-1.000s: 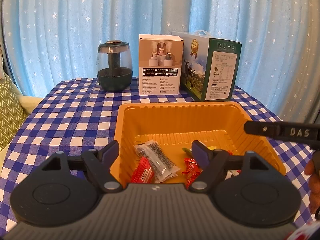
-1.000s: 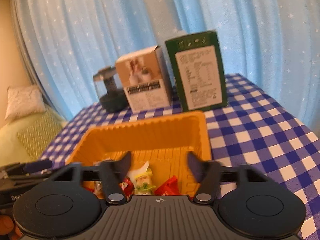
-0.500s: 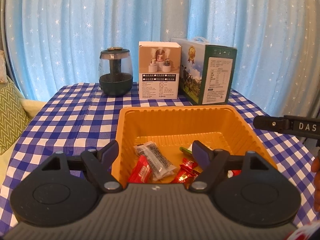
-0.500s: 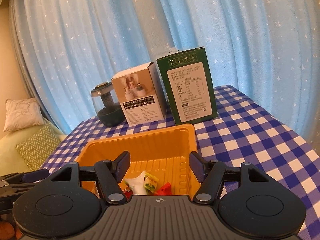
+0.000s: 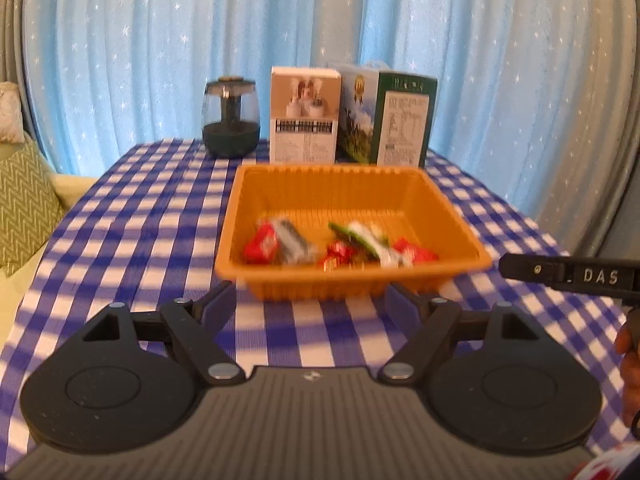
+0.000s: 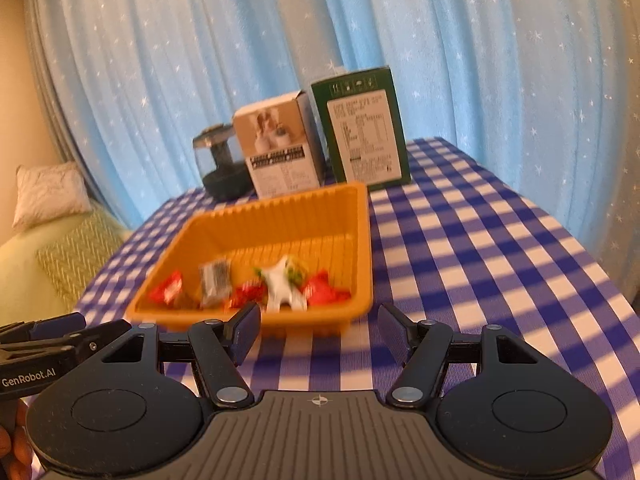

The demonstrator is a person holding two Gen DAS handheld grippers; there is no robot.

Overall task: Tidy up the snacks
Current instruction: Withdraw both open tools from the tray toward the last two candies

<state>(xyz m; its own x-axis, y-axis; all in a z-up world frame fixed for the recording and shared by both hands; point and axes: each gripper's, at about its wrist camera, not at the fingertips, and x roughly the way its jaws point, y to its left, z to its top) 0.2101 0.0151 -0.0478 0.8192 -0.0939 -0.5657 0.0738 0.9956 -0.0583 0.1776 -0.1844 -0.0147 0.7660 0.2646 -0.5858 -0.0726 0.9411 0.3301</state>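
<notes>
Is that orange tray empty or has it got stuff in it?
Not empty. The tray holds several wrapped snacks along its near side; the far half is bare.

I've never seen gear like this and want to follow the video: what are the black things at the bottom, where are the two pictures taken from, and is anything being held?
No robot here: a person holds a two-finger tool in each hand, each carrying a forward-looking camera. One picture looks past the left gripper, the other past the right gripper. Both have open jaws with nothing between them. On the checked tablecloth sits an orange tray holding wrapped snacks. Behind it stand a dark jar, a white box and a green box.
</notes>
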